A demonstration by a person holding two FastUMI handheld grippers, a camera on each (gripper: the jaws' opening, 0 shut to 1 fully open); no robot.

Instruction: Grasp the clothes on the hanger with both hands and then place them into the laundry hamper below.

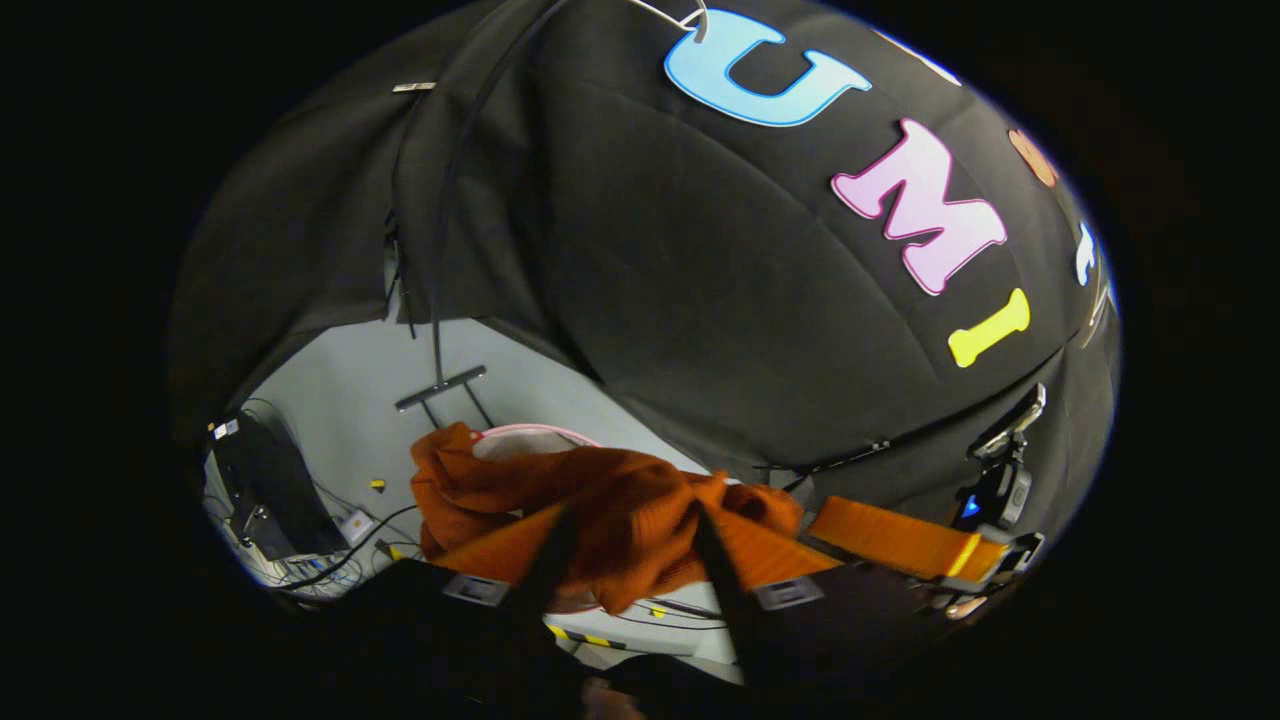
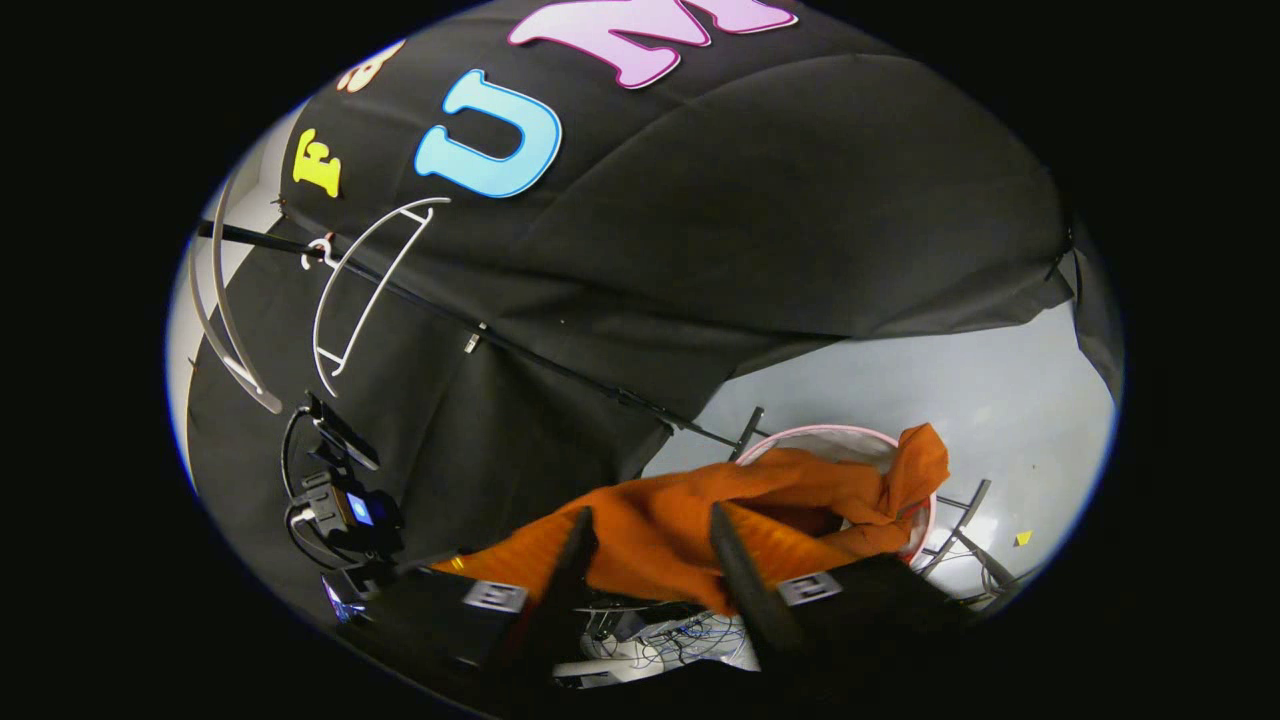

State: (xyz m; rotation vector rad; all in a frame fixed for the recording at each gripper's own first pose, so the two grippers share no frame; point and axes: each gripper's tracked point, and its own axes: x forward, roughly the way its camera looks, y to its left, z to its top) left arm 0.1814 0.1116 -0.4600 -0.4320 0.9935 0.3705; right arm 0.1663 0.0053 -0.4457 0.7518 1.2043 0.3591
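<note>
An orange knitted garment (image 1: 610,500) is stretched between both grippers, above a round hamper with a pink-white rim (image 1: 535,432). My left gripper (image 1: 632,520) is shut on one bunched part of it. In the right gripper view, my right gripper (image 2: 648,520) is shut on the garment (image 2: 700,515), whose far end drapes over the hamper rim (image 2: 840,432). A bare white hanger (image 2: 365,290) hangs on the black rail (image 2: 560,365). The right gripper (image 1: 990,550) shows off to the right in the left gripper view, with a taut orange strip running to it.
The rack's feet (image 1: 440,385) stand on the grey floor beside the hamper. Cables and a black box (image 1: 280,500) lie at the floor's left. Two more pale hangers (image 2: 225,330) hang at the rail's far end. A folding stand's legs (image 2: 965,520) flank the hamper.
</note>
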